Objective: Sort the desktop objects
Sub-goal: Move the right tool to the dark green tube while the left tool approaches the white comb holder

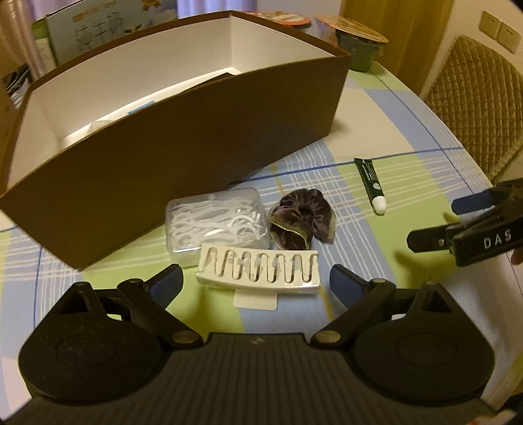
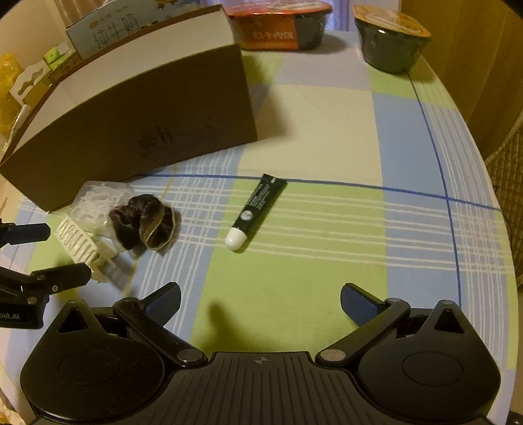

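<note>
A white hair claw clip (image 1: 258,268) lies on the checked tablecloth just ahead of my open, empty left gripper (image 1: 256,282). Behind it sit a clear box of floss picks (image 1: 215,225) and a dark velvet scrunchie (image 1: 302,222). A dark green tube with a white cap (image 1: 371,184) lies to the right. An open brown box (image 1: 183,157) with a white inside stands behind them. My right gripper (image 2: 260,302) is open and empty, with the tube (image 2: 256,211) some way ahead of it. The scrunchie (image 2: 145,222), the clip (image 2: 81,246) and the brown box (image 2: 137,130) lie to its left.
Two instant noodle bowls (image 2: 281,23) (image 2: 390,42) stand at the table's far edge. A printed carton (image 2: 111,26) stands behind the brown box. A quilted chair (image 1: 474,98) is at the right of the table. My right gripper shows in the left wrist view (image 1: 438,222).
</note>
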`<control>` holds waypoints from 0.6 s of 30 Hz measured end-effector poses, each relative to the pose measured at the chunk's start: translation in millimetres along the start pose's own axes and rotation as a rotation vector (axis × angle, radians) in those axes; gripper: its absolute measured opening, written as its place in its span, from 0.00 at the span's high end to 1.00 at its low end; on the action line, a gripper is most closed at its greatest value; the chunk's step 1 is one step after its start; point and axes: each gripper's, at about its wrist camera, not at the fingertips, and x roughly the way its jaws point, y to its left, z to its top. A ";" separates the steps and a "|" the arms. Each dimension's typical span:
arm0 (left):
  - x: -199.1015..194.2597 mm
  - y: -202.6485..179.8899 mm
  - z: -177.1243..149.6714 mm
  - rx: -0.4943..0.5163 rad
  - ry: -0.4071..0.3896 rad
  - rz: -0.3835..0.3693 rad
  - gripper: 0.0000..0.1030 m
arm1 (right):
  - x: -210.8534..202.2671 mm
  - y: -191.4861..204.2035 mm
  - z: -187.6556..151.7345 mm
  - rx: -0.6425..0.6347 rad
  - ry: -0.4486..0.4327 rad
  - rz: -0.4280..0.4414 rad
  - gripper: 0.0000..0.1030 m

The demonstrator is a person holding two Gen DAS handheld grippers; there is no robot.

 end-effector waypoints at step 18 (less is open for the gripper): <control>13.8 0.2 2.2 0.085 -0.011 -0.019 0.19 | 12.7 -4.9 8.1 0.026 -0.005 -0.007 0.02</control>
